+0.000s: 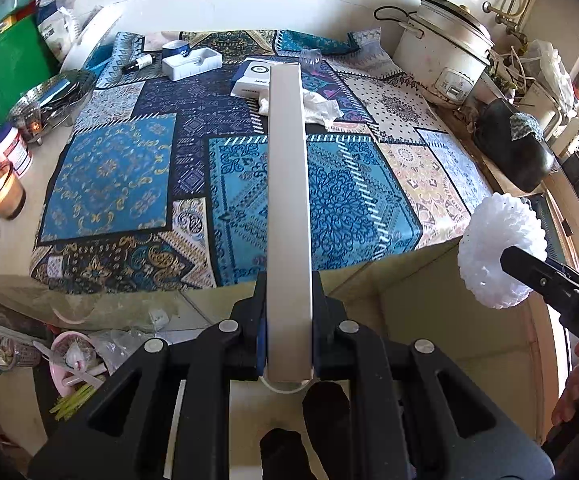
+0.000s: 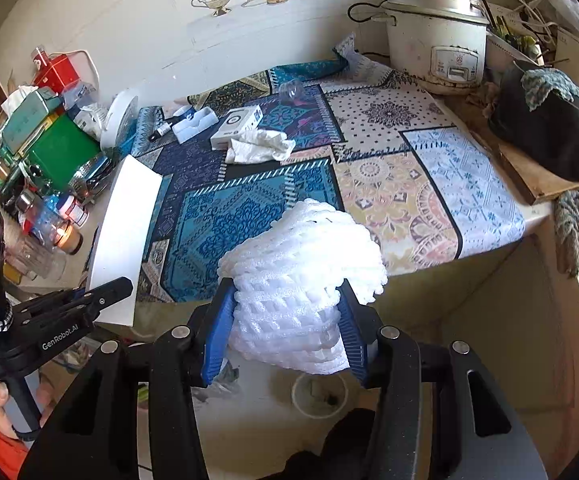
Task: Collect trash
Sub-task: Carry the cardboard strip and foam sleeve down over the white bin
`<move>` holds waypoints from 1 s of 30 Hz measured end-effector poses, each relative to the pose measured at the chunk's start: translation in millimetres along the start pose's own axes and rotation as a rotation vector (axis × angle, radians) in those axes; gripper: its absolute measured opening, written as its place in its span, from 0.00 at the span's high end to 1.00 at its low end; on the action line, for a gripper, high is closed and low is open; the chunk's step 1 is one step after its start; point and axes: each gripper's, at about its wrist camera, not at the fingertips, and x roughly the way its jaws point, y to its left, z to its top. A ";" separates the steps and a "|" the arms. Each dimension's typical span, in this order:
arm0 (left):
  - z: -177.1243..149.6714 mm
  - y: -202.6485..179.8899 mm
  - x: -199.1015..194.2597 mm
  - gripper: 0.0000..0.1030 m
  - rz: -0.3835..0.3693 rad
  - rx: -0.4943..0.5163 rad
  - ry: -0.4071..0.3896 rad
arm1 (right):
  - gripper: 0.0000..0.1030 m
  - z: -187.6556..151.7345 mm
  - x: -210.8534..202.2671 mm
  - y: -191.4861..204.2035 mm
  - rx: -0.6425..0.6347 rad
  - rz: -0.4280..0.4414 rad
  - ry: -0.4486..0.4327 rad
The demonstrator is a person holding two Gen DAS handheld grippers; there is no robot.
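Note:
My left gripper (image 1: 289, 332) is shut on a long flat white box (image 1: 288, 200), held edge-on and reaching out over the patterned cloth (image 1: 129, 168). The same white box (image 2: 127, 240) shows at the left of the right wrist view, clamped by the left gripper (image 2: 109, 292). My right gripper (image 2: 285, 332) is shut on a white foam fruit net (image 2: 301, 276), squeezed between its blue pads. That foam net (image 1: 501, 252) also appears at the right of the left wrist view. On the cloth lie a crumpled white tissue (image 2: 261, 146) and a small white carton (image 2: 237, 124).
A white rice cooker (image 2: 437, 36) and a black bag (image 2: 545, 124) stand at the right. Jars, a green box (image 2: 61, 152) and a metal basket (image 1: 49, 100) crowd the left edge. Below the counter sit a pink bin (image 1: 73, 364) with scraps and a white cup (image 2: 319, 394).

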 end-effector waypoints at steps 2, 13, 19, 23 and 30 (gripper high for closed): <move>-16.3 2.3 -4.4 0.85 -0.002 -0.005 0.008 | 0.55 -13.3 3.0 4.9 -0.010 -0.004 0.033; -114.4 -14.8 40.5 0.85 -0.050 -0.059 0.171 | 0.55 -83.9 44.4 -5.6 -0.019 -0.002 0.214; -165.8 -26.2 97.0 0.85 -0.055 -0.081 0.268 | 0.55 -120.2 84.4 -30.2 -0.015 -0.004 0.275; -202.7 -25.9 157.0 0.85 -0.047 -0.112 0.328 | 0.55 -145.1 125.4 -51.7 -0.005 -0.007 0.320; -273.4 -10.4 276.9 0.85 -0.061 -0.186 0.452 | 0.55 -202.5 225.5 -94.0 0.026 -0.016 0.413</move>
